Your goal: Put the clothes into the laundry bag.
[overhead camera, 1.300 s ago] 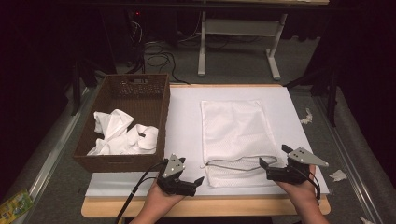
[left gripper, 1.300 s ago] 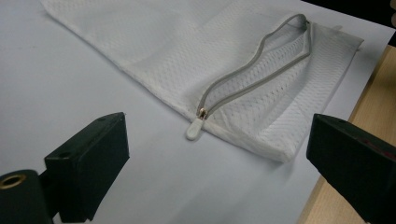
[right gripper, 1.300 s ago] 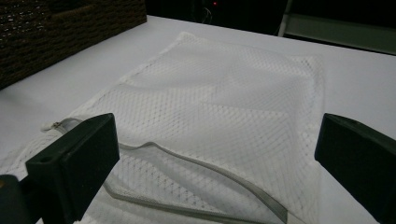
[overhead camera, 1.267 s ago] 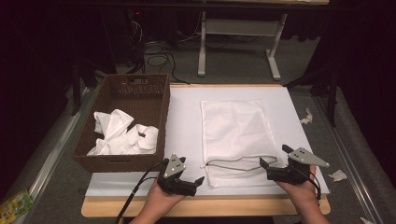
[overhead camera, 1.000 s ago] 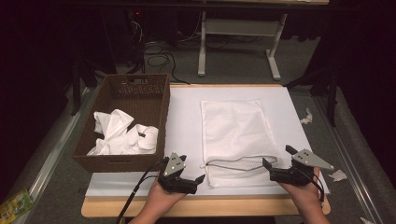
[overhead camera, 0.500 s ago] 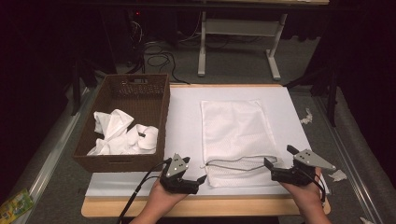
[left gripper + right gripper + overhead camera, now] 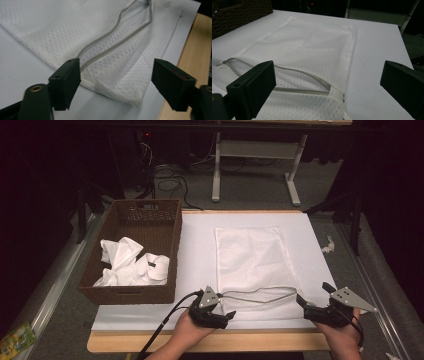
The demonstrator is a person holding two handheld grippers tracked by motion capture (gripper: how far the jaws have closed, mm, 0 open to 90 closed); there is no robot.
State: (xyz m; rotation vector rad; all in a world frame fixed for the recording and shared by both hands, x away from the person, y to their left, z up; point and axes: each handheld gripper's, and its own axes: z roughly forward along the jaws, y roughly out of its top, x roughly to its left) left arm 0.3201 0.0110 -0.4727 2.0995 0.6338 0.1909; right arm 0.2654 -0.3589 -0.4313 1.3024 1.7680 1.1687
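Note:
A white mesh laundry bag [image 7: 250, 255] lies flat on the white sheet [image 7: 195, 250], its grey-edged zipper mouth [image 7: 255, 294] gaping at the near end. My left gripper [image 7: 226, 305] sits at the bag's near left corner. In the left gripper view the bag's corner [image 7: 120, 85] lies between the jaws of my left gripper [image 7: 117, 67]. These jaws have just been closing, and the pads are not pressing on the bag. My right gripper [image 7: 313, 293] stands open at the near right corner. In the right gripper view my right gripper [image 7: 329, 67] has its jaws spread wide over the bag [image 7: 312, 42].
A dark wicker basket [image 7: 150, 212] with crumpled white clothes [image 7: 131, 265] stands at the left of the sheet. The table's wooden front edge [image 7: 250, 341] runs just below the hands. A table frame and cables stand on the floor beyond.
My left gripper has slid right to the bag's near left corner. The right gripper has shifted slightly right and nearer. The bag has not moved.

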